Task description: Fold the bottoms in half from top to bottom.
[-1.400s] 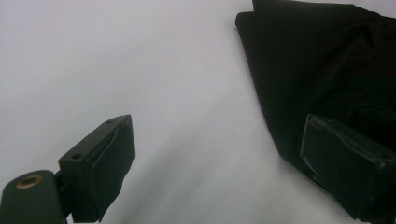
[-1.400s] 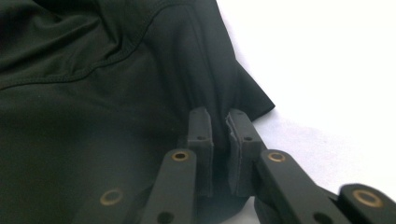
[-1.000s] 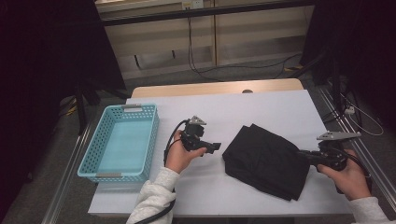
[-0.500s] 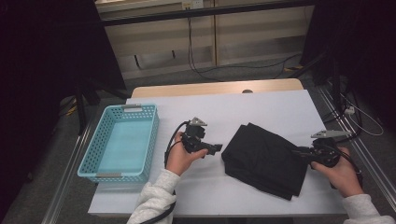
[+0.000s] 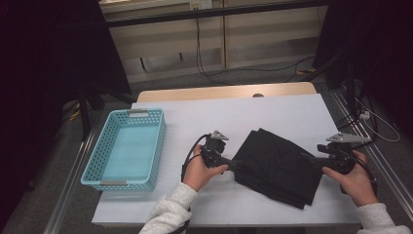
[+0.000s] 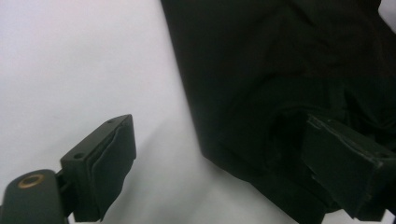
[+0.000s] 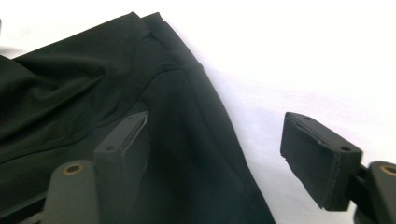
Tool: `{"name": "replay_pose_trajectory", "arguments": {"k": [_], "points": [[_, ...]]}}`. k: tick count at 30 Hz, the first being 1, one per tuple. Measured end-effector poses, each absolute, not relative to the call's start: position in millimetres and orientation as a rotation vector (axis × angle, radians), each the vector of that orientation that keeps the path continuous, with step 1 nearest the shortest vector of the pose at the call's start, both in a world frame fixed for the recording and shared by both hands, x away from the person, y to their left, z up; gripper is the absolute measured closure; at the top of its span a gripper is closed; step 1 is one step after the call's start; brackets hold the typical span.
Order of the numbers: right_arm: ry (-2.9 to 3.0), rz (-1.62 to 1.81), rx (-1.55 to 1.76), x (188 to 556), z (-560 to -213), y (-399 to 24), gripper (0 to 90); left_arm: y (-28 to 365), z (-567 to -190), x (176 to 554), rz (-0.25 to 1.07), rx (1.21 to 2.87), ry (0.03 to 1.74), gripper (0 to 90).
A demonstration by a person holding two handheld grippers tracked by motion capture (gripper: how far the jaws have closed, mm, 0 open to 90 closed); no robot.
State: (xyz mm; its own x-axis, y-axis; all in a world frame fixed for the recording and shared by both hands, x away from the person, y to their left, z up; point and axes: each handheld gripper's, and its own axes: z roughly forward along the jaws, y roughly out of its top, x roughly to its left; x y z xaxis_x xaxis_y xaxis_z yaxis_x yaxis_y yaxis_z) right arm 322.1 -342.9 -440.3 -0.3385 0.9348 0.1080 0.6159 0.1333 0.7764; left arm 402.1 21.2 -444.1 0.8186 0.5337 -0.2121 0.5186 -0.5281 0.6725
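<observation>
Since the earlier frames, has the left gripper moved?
Yes. In the high view the left gripper has moved right, away from the blue basket, and now reaches the left edge of the black cloth.

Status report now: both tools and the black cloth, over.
Left tool open at cloth's left edge. Right tool open, jaws just opening, cloth edge between. Black cloth flat on table. Nothing blocking.
</observation>
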Motion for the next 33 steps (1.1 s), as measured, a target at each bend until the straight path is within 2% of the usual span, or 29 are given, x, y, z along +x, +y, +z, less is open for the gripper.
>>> {"name": "replay_pose_trajectory", "arguments": {"k": [4, 11, 13, 16, 19, 24, 33], "points": [[2.013, 1.067, 1.483, 323, -440, -340, 21.6, 13, -451, 394, 0.026, 2.282, 0.767, 18.7], [2.005, 1.076, 1.47, 322, -439, -340, 21.7, 10, -453, 386, 0.151, 2.289, 0.762, 49.4], [2.004, 1.073, 1.472, 322, -439, -340, 21.6, 10, -452, 385, 0.135, 2.288, 0.771, 55.6], [2.001, 1.071, 1.469, 322, -440, -340, 21.8, 10, -452, 385, 0.09, 2.275, 0.801, 70.6], [1.995, 1.069, 1.469, 322, -439, -340, 21.7, 12, -451, 387, 0.051, 2.27, 0.824, 79.1], [1.99, 1.071, 1.468, 321, -439, -340, 21.0, 14, -449, 392, 0.038, 2.265, 0.848, 83.3], [1.957, 1.066, 1.484, 320, -440, -344, 18.4, 30, -442, 410, 0.064, 2.213, 0.875, 83.7]]}}
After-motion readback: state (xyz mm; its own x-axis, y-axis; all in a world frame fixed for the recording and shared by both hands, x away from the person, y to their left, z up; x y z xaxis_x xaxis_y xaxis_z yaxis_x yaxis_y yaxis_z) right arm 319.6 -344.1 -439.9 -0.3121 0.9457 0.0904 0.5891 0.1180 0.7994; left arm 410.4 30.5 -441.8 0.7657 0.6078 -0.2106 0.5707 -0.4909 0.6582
